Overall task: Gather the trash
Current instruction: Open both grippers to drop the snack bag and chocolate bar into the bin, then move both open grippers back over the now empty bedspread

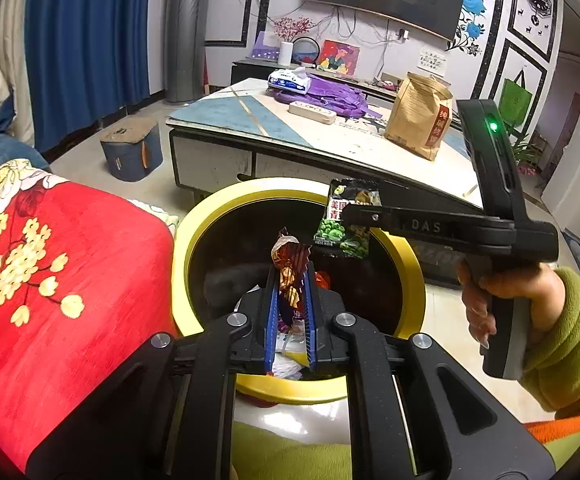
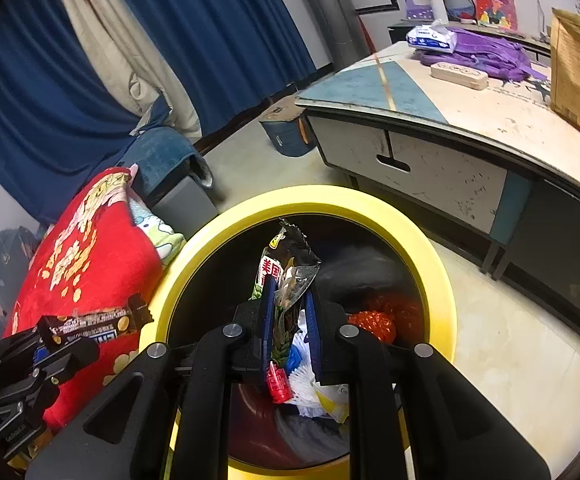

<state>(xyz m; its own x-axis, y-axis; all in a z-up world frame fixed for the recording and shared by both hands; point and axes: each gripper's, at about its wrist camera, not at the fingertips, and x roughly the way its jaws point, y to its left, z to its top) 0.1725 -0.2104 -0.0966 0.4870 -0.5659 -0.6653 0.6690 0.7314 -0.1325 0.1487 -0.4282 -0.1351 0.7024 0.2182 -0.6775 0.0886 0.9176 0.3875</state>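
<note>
Nearest the lens in the left wrist view: left gripper (image 1: 290, 280), blue pads drawn narrow, clamped on a crumpled brown snack wrapper (image 1: 290, 268) that sticks up past the fingertips. Held over the dark mouth of the yellow-rimmed bin (image 1: 194, 236).

Further out in the same view: right gripper (image 1: 348, 213), reaching in from the right over the far side of the bin, pinched on a green-and-black pea packet (image 1: 346, 220) hanging from its tip. Gripped lower down by a hand (image 1: 502, 300) in a green sleeve (image 1: 570, 340).

Right wrist view: same packet seen close, creased and silvery inside, squeezed between the narrow blue pads, again above the bin opening. Left gripper at the lower left edge, side on, wrapper shown lengthwise against the red floral blanket (image 2: 90, 248), just outside the yellow rim.

Inside the bin: white crumpled paper, a red plastic bit, red-orange crinkled film and a yellow scrap, clearest from the right wrist; only white and yellow scraps glimpsed between the left pads.

Behind the bin: low table (image 1: 250, 120) bearing a brown paper bag (image 1: 418, 116), purple cloth, tissue pack and a cream case.
</note>
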